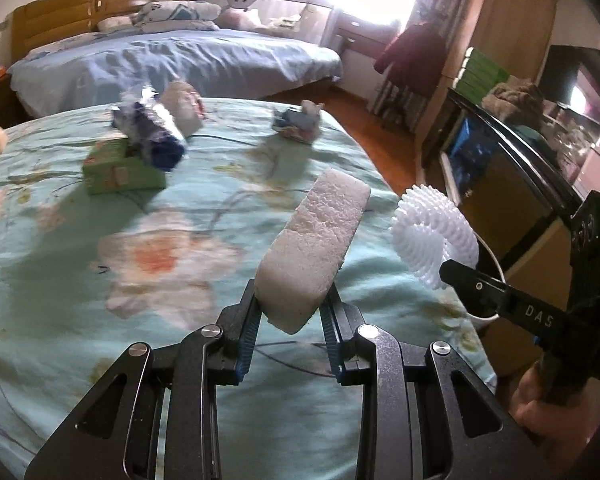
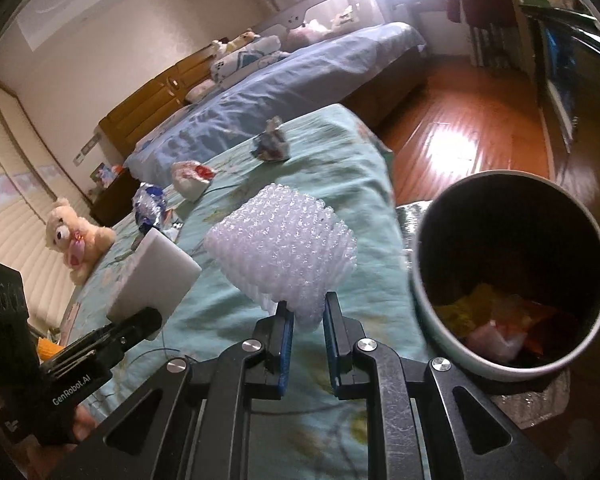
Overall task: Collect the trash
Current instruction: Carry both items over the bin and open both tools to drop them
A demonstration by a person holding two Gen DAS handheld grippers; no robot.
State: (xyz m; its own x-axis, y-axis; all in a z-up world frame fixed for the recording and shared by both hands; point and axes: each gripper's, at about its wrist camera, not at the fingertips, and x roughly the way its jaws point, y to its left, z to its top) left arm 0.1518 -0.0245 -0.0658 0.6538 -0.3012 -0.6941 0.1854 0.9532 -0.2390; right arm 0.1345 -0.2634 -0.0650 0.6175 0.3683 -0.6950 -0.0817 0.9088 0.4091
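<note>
My left gripper [image 1: 290, 312] is shut on a white foam block [image 1: 314, 256], held above the teal floral bedspread [image 1: 100, 240]; the block also shows in the right wrist view [image 2: 156, 276]. My right gripper [image 2: 305, 316] is shut on a white foam fruit net [image 2: 284, 248], also visible in the left wrist view [image 1: 434, 236]. A round trash bin [image 2: 512, 276] with wrappers inside stands to the right of the net, beside the bed's edge. More trash lies farther back: a blue-and-silver wrapper [image 1: 152, 132], a white crumpled packet [image 1: 186, 106], a small crumpled wrapper [image 1: 298, 120].
A green tissue box [image 1: 120, 168] sits under the blue wrapper. A teddy bear [image 2: 76, 236] sits at the bed's left side. A second bed with blue sheets [image 1: 180, 60] lies behind. Wooden floor [image 2: 460, 132] and cabinets [image 1: 512, 24] are to the right.
</note>
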